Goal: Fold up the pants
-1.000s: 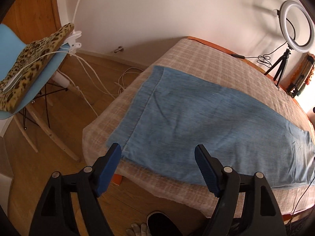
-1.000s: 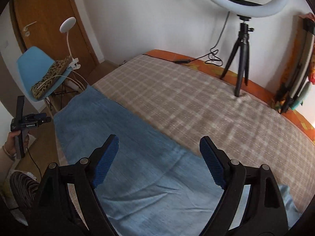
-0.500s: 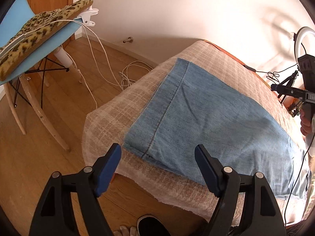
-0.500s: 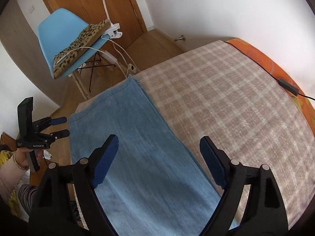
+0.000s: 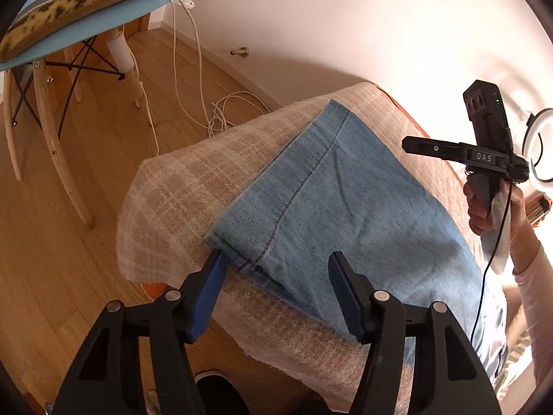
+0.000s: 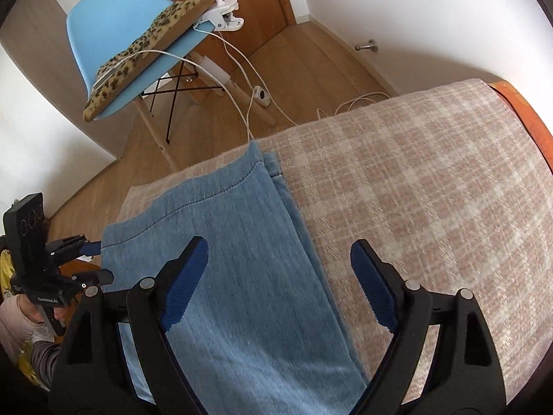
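Only the left wrist view shows the ring light (image 5: 541,152). The blue pants (image 5: 331,207) lie flat along the bed (image 6: 432,180), hem end toward the chair (image 6: 131,24). The left gripper (image 5: 274,282) tilts down over the hem corner, jaws closing, gripping nothing. The right gripper (image 6: 280,273) hovers wide open over the pants' far edge.

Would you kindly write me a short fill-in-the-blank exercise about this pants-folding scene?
1. The pants are made of blue ____.
2. The pants lie on a checked blanket that covers the ____.
3. The cushion on the light blue chair has a ____ print.
4. The right gripper has its jaws ____.

Missing words: denim; bed; leopard; open
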Tool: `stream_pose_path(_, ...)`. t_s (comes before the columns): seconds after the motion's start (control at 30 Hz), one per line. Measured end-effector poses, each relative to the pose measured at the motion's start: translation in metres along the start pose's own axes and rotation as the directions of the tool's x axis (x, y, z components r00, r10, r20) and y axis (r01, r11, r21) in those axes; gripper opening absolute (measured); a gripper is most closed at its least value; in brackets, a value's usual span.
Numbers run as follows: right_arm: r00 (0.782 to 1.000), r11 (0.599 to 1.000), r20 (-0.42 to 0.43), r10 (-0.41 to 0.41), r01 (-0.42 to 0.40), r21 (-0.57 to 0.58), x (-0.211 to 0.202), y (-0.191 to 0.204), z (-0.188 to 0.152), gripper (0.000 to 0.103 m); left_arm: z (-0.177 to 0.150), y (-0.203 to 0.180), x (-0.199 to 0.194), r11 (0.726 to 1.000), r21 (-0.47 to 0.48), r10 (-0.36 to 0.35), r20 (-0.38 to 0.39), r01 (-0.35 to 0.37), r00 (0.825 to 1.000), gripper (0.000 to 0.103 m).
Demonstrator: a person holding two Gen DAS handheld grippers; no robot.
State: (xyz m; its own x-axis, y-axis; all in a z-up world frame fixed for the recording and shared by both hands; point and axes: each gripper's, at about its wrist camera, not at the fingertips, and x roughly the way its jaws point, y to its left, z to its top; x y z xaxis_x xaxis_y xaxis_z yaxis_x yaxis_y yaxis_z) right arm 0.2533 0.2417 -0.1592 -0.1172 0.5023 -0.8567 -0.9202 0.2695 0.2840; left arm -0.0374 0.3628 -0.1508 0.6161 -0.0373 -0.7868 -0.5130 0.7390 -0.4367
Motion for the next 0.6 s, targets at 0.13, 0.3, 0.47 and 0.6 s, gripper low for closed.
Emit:
stream_pose_path(0.13,0.999,0.999,-0.017,0.039,-0.04,-0.017,0.017,0.004,0.015,0.087,-0.002,0.002,-0.002,1.0,-0.024,-0.003,0.01,0.004,1.0,0.059)
stream_pose_path(0.3,0.997,0.998,-0.048,0.054,-0.055,-0.019,0.037,0.005,0.027,0.087,0.001,0.007,-0.004,0.997,-0.079,-0.016,0.018,0.017,1.0,0.059)
stream_pose_path(0.47,0.996,0.996,-0.038,0.087,-0.088,-0.03,0.045,0.011,0.035,0.082,0.001,0.003,-0.001,0.998,-0.063,-0.004,0.038,0.006,0.999,0.059)
stream_pose_path(0.6,0.998,0.995,-0.049,0.042,-0.046,-0.089,0.049,0.027,0.035,0.064,0.001,-0.004,0.002,1.0,-0.022,0.015,0.062,-0.014,0.998,0.042)
